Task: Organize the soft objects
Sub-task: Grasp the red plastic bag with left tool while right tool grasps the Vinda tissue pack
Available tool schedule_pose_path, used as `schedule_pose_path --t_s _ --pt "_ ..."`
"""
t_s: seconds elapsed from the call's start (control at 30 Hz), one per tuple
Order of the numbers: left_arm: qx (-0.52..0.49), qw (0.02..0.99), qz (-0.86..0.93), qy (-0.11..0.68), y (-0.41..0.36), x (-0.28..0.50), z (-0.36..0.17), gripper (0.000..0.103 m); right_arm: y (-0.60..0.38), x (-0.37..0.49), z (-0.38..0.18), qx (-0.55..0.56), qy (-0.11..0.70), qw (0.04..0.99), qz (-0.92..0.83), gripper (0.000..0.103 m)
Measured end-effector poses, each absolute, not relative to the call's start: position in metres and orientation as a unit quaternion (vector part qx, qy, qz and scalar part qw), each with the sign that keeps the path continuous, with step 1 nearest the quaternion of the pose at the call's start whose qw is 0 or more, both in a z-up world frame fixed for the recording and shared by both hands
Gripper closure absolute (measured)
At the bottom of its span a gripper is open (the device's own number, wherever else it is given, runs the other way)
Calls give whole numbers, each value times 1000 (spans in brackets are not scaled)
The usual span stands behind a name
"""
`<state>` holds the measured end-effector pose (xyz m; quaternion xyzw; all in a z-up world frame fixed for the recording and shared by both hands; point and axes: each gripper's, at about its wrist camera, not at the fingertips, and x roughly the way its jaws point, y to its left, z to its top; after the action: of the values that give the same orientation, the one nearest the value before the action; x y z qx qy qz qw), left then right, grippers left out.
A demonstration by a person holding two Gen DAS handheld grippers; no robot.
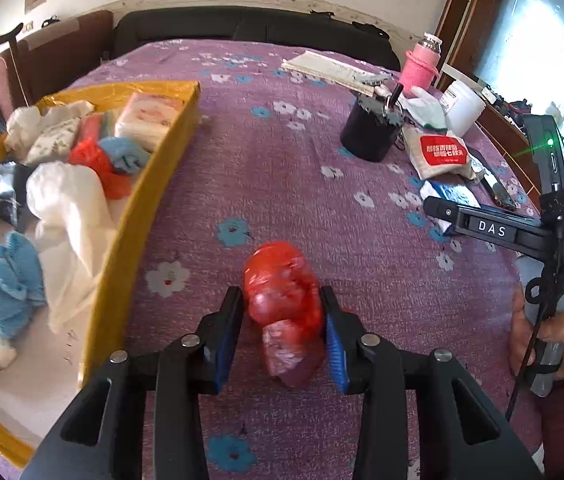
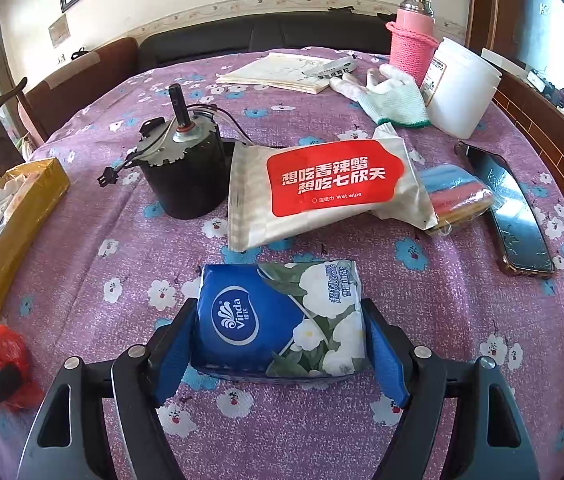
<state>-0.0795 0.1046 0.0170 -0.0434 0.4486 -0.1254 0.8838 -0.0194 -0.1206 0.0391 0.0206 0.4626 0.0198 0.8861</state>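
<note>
My left gripper (image 1: 283,322) is shut on a crumpled red plastic bag (image 1: 282,304), held just above the purple flowered tablecloth. The bag also shows in the right wrist view (image 2: 3,354) at the lower left. My right gripper (image 2: 279,344) is closed on a blue Vinda tissue pack (image 2: 282,320) that rests on the cloth. A yellow box (image 1: 137,216) at the left holds several soft things: white cloths, blue knitted pieces, a red bag, a tissue pack. The right gripper's body (image 1: 522,236) shows in the left wrist view.
A black motor (image 2: 183,176) stands mid-table. A red-labelled wet wipe pack (image 2: 330,188), coloured cloths (image 2: 454,192), a phone (image 2: 510,216), a glove (image 2: 394,100), a white tub (image 2: 458,84), a pink bottle (image 2: 412,36) and papers (image 2: 282,72) lie beyond.
</note>
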Motion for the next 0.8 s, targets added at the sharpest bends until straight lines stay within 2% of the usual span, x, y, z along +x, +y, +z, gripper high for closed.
schedule_pose_path --t_s 0.3,0.37,0.57,0.63,0.8 --pt "-59 884 -124 447 106 -77 16 63 -114 -34 41 -3 475 880 27 25" --pt "-72 883 -130 444 110 -78 16 69 -111 -49 42 -9 482 875 42 25" --pt "-94 881 -136 443 116 -78 15 70 -95 -111 45 -47 492 862 116 21" --pt "-96 880 -137 444 116 -78 14 70 -99 -126 46 -33 492 861 125 17" --pt "-81 881 -135 445 113 -78 15 65 -121 -141 52 53 499 855 132 16"
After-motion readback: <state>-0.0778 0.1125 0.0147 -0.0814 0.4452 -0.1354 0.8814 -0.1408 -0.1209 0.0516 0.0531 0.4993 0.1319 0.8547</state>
